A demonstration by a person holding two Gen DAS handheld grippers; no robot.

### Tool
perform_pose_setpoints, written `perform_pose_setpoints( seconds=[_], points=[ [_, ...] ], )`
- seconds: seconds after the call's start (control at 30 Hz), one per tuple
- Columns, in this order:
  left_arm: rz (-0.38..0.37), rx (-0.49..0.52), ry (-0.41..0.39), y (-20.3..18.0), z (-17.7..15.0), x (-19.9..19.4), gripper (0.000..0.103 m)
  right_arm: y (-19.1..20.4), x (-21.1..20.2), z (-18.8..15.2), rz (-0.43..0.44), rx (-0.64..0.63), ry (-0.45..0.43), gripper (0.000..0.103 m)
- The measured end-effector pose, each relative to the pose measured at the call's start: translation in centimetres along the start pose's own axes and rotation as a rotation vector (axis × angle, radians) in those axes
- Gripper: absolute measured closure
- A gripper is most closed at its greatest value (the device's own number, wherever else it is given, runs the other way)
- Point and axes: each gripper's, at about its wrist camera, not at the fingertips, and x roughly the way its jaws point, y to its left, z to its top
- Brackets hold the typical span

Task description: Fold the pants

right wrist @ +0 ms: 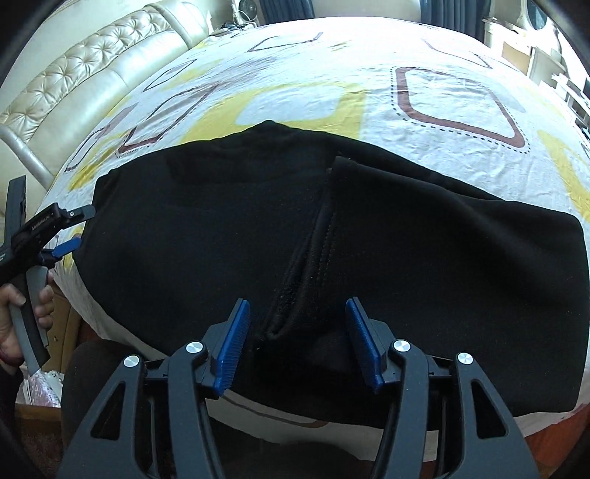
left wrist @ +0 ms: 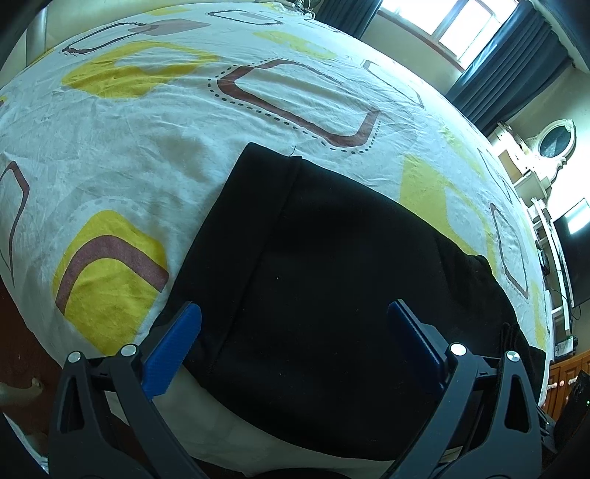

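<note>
Black pants (left wrist: 324, 280) lie flat on the patterned bedsheet (left wrist: 155, 121), near the bed's front edge. They also show in the right wrist view (right wrist: 221, 228), with a folded-over layer and a seam (right wrist: 313, 265) down the middle. My left gripper (left wrist: 295, 331) is open just above the pants' left end, its blue pads wide apart, holding nothing. It also shows at the left of the right wrist view (right wrist: 70, 235). My right gripper (right wrist: 298, 335) is open over the seam at the pants' near edge, empty.
A cream tufted headboard (right wrist: 92, 73) runs along the bed's far left. A window with dark curtains (left wrist: 475, 33), white shelving (left wrist: 534, 177) and a dark screen (left wrist: 579, 250) stand beyond the bed. The floor lies below the bed's front edge.
</note>
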Motion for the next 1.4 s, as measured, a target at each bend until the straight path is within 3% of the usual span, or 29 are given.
perform_pose_setpoints(
  seconds=[0.23,0.33,0.43,0.57,0.7,0.83,0.97,1.0,1.03,1.13,1.27,1.33,1.4],
  points=[
    [0.004,0.011,0.002,-0.1,0.0,0.1,0.003,2.4,-0.6,-1.4,0.022,-0.066,0.003,0.039],
    [0.003,0.012,0.003,-0.1,0.0,0.1,0.003,2.6,-1.9,-1.6,0.08,-0.069,0.011,0.039],
    [-0.003,0.01,0.003,-0.1,-0.1,0.0,0.003,0.8,-4.2,-1.5,0.22,-0.022,0.012,0.039],
    [-0.004,0.01,0.003,-0.1,0.0,0.1,0.003,-6.7,-8.6,-0.6,0.29,0.146,-0.085,0.038],
    [0.008,0.029,0.004,-0.2,0.0,0.1,0.003,-17.6,-11.2,-0.6,0.216,0.368,-0.198,0.034],
    [0.017,0.043,0.003,-0.3,-0.1,0.1,0.003,-26.1,-9.1,-1.6,0.186,0.582,-0.214,0.034],
    [0.026,0.056,0.002,-0.5,-0.1,0.2,0.003,-29.1,-5.7,-1.8,0.333,0.703,-0.229,0.034],
    [0.03,0.062,0.002,-0.6,-0.2,0.2,0.003,-29.3,-4.9,-1.7,0.354,0.721,-0.228,0.039],
    [0.034,0.068,0.002,-0.6,-0.2,0.2,0.003,-29.5,-4.2,-1.5,0.361,0.731,-0.221,0.063],
    [0.043,0.08,0.002,-0.8,-0.3,0.3,0.003,-29.5,-2.7,-1.3,0.324,0.732,-0.175,0.072],
    [0.038,0.075,0.002,-0.7,-0.3,0.3,0.003,-29.8,-3.6,-2.1,0.387,0.764,-0.187,0.067],
    [0.03,0.067,0.003,-0.6,-0.3,0.2,0.003,-29.8,-4.2,-2.8,0.431,0.762,-0.174,0.047],
    [0.021,0.057,0.004,-0.5,-0.2,0.1,0.003,-29.5,-4.7,-4.2,0.455,0.744,-0.144,0.045]
  ],
)
